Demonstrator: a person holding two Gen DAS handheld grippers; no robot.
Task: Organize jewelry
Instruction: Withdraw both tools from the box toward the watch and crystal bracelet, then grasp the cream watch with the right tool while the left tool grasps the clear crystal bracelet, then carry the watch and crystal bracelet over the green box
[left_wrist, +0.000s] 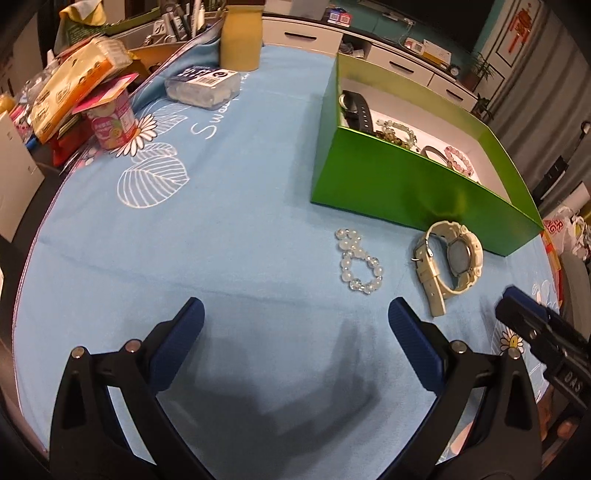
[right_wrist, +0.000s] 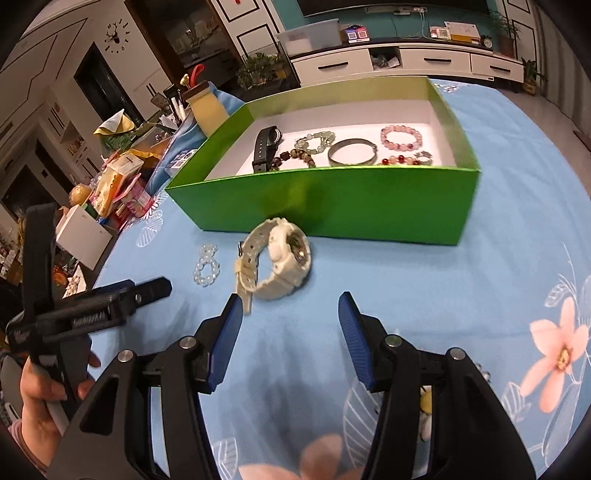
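A white watch (left_wrist: 448, 264) (right_wrist: 275, 258) and a clear bead bracelet (left_wrist: 358, 260) (right_wrist: 206, 266) lie on the blue cloth in front of a green box (left_wrist: 406, 184) (right_wrist: 332, 199). The box holds a black watch (right_wrist: 266, 146), a green bead bracelet (right_wrist: 314, 146), a metal bangle (right_wrist: 352, 151) and a pink bead bracelet (right_wrist: 400, 137). My left gripper (left_wrist: 295, 317) is open and empty, short of the clear bracelet. My right gripper (right_wrist: 290, 310) is open and empty, just short of the white watch; it also shows in the left wrist view (left_wrist: 532, 321).
Snack packs, a pink cup (left_wrist: 110, 122), a plastic case (left_wrist: 203, 86) and a yellow jar (left_wrist: 241, 37) crowd the table's far left. The blue tablecloth (left_wrist: 221, 229) has flower prints. White cabinets (right_wrist: 406, 61) stand behind the table.
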